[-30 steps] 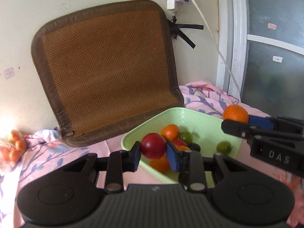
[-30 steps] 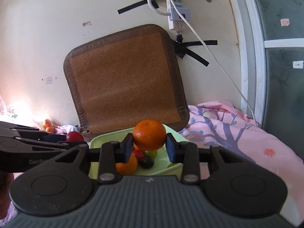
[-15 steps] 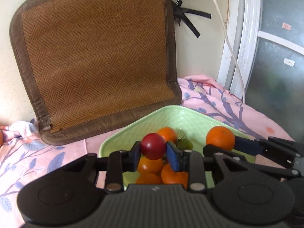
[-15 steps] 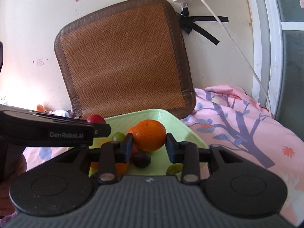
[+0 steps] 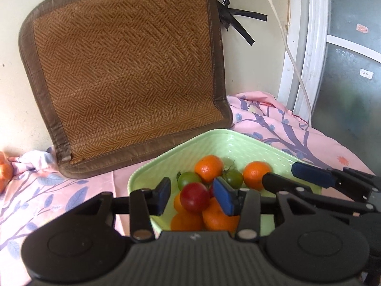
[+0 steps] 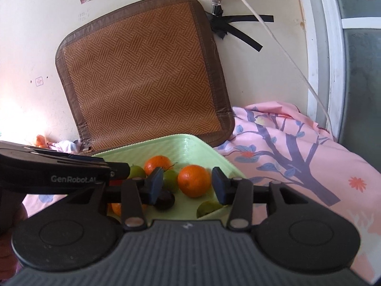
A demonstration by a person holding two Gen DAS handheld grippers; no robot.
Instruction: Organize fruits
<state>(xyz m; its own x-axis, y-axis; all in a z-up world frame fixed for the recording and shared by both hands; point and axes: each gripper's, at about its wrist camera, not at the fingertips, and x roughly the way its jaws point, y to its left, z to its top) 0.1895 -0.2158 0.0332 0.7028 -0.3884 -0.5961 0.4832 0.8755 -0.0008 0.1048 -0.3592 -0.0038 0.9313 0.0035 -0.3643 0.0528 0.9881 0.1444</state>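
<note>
Your left gripper (image 5: 191,195) is opening: the blue pads (image 5: 222,196) stand clear of the red tomato (image 5: 194,197), a gap showing on both sides, so nothing is clamped. The tomato sits between the jaws, on top of the oranges (image 5: 215,217) piled at the near end of the green tray (image 5: 247,143).

Your right gripper (image 6: 187,186) is opening too, jaws fairly narrow but off the fruit. The orange (image 6: 194,183) lies between them with daylight on each side and appears to rest on the tray floor (image 6: 190,147); its contact with the floor is hidden behind the gripper body.

Both grippers hang over the tray, just beside each other, left one crossing the right view's left edge (image 6: 59,174).

Progress, as a judgement: both fruits look delivered. Already in the tray: another orange (image 5: 209,168), two green tomatoes (image 5: 189,178), a dark fruit (image 6: 164,200), and a green one (image 6: 209,208) at the near rim. Left to do: at least some orange fruit (image 5: 4,174) well apart on the floral cloth (image 5: 47,190) at the far left by the woven mat (image 5: 123,71).

Hard to tell:
- how many fruits lie at the far left; cut off by the frame edge and overexposed
- the tray's near edge, covered by both gripper bodies
- the bottom layer of the pile
- whether the tomato is settled or could roll off the oranges
</note>
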